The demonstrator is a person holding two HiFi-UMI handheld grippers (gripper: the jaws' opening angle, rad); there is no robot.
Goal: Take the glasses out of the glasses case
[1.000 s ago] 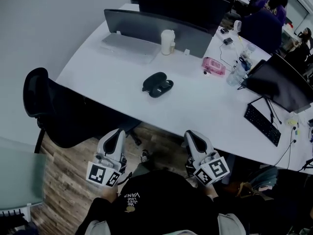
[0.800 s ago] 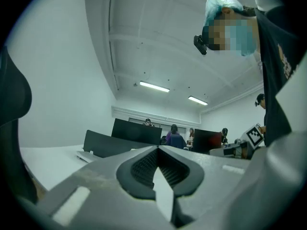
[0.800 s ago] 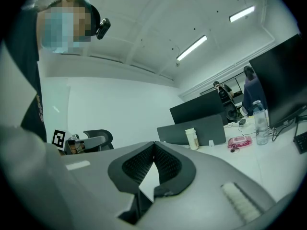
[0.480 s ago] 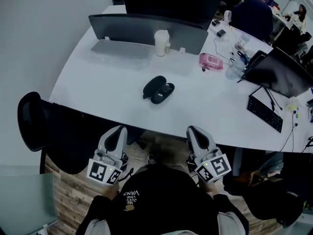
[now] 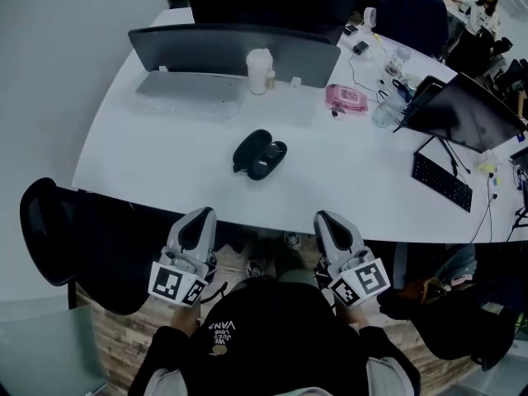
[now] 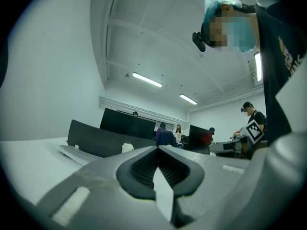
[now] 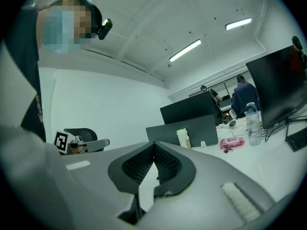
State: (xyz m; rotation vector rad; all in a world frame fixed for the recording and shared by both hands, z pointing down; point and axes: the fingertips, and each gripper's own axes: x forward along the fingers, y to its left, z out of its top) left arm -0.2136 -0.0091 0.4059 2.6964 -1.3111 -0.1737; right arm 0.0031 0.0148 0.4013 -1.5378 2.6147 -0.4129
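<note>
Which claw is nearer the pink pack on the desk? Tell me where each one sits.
Right. The right claw is off the near edge of the desk, almost in line with the pink pack. The left claw is off the same edge, far to the pack's left.

Ref: black oval glasses case [image 5: 259,154], lid open, on white tabletop [image 5: 165,155]. Near side, L and R of case: bare top, clear approach. Behind case: white lidded cup [image 5: 259,71] and dark grey upright panel [image 5: 190,46]. R-behind, well apart: pink pouch [image 5: 346,98], clear plastic bottle [image 5: 388,110]. Far R: black keyboard [image 5: 441,181].
</note>
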